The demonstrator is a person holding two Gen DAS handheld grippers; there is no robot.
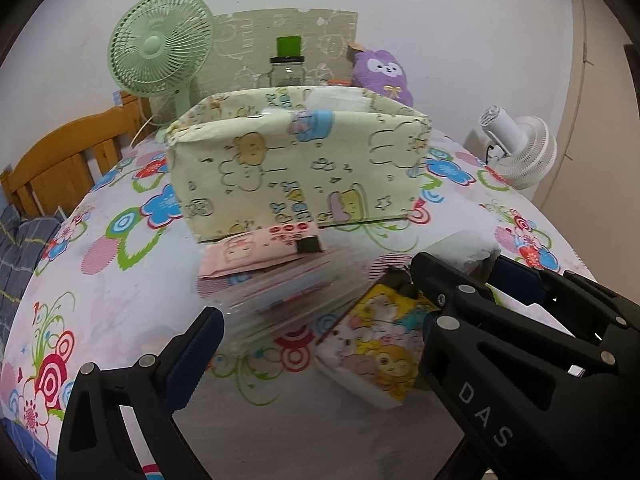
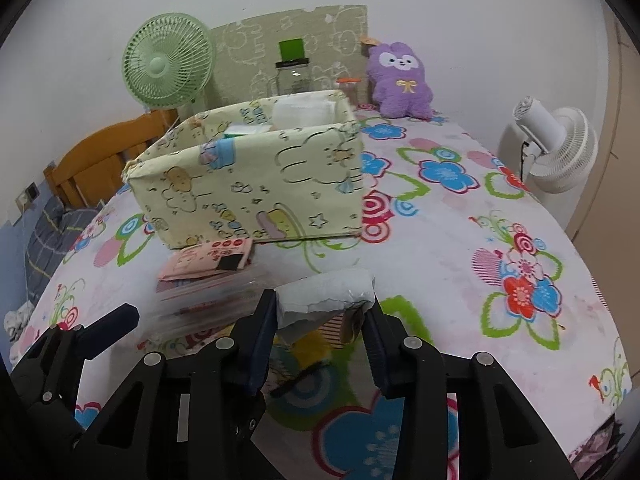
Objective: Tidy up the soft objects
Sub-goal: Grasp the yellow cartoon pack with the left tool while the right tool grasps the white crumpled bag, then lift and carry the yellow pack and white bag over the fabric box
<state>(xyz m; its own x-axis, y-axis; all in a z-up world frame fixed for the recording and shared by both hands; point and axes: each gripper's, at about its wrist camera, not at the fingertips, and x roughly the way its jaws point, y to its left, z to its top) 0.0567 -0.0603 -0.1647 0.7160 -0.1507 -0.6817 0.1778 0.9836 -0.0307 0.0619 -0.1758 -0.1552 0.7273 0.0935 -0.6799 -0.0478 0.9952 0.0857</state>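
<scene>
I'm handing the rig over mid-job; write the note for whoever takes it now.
Right tool: shut on a white tissue pack, held above the bed.
Left tool: open, empty, over the clear-wrapped stack.
Fabric storage box: already holds white packs.
Left on the floral sheet: pink pack, the clear-wrapped stack, yellow cartoon pack.
Next: probably box the held pack, then the rest.

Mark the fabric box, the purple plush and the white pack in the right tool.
fabric box point(image 2: 256, 184), right wrist view, front wall.
purple plush point(image 2: 402, 80), right wrist view, belly.
white pack point(image 2: 326, 292), right wrist view, top face.
</scene>
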